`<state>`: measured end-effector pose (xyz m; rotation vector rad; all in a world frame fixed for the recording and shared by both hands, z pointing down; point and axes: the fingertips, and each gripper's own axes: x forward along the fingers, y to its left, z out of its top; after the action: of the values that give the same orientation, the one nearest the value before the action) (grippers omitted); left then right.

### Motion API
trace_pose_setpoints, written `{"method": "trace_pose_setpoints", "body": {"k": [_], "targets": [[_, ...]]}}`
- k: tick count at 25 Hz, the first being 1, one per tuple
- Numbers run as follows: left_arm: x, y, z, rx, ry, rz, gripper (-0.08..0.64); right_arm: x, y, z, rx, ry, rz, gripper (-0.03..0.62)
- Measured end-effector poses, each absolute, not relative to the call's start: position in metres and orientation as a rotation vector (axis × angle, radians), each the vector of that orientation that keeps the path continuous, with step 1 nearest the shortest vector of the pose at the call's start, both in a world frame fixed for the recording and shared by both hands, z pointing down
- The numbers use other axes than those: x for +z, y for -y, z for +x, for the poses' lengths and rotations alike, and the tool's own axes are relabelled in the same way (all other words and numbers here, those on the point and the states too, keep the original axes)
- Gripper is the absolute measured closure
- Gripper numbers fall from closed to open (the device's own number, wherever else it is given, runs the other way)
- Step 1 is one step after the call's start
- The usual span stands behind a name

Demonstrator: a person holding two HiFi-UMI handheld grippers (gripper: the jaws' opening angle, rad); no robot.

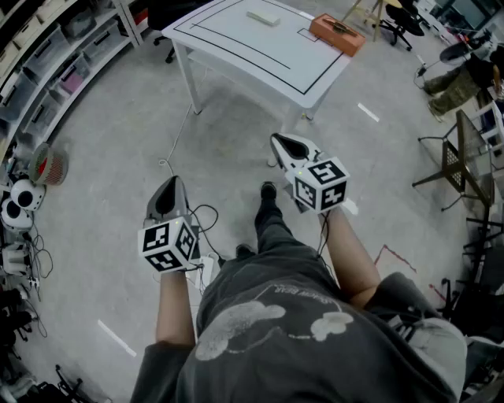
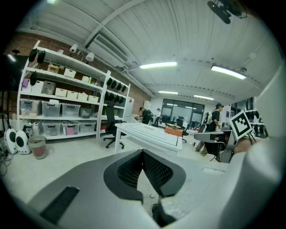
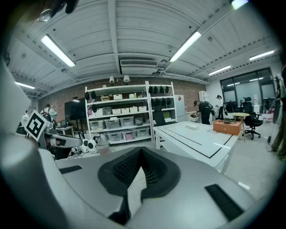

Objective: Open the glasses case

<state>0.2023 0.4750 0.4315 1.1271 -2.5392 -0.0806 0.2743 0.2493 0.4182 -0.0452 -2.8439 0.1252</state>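
Pale item (image 1: 262, 17) on table (image 1: 236, 47) too small to identify; table edge cropped.

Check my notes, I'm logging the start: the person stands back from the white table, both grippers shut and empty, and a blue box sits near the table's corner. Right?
Not quite: the head view shows the box is orange, not blue. The rest stands: the person is back from the white table, and the left gripper and right gripper are both shut and empty.
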Motion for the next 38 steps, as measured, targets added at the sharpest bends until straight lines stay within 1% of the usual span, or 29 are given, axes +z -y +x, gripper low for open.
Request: {"method": "trace_pose_setpoints", "body": {"k": [11,17,26,38], "targets": [[0.439,-0.474,0.212,-0.079,2.516,1.129,0.558,0.418,-0.255,0.272,0.087,2.83,-0.083,0.592],[0.438,-0.463,0.196,-0.084,2.52,1.134,0.558,0.418,-0.242,0.26,0.109,2.852,-0.084,0.592],[0.425,-0.434,0.133,-0.102,2.546,1.13,0.558,0.412,-0.198,0.203,0.104,2.859,-0.029,0.592],[0.404,-0.33,0.021,-0.059,2.568,1.115,0.558,0.406,-0.078,0.077,0.152,2.859,-0.046,0.592]]}}
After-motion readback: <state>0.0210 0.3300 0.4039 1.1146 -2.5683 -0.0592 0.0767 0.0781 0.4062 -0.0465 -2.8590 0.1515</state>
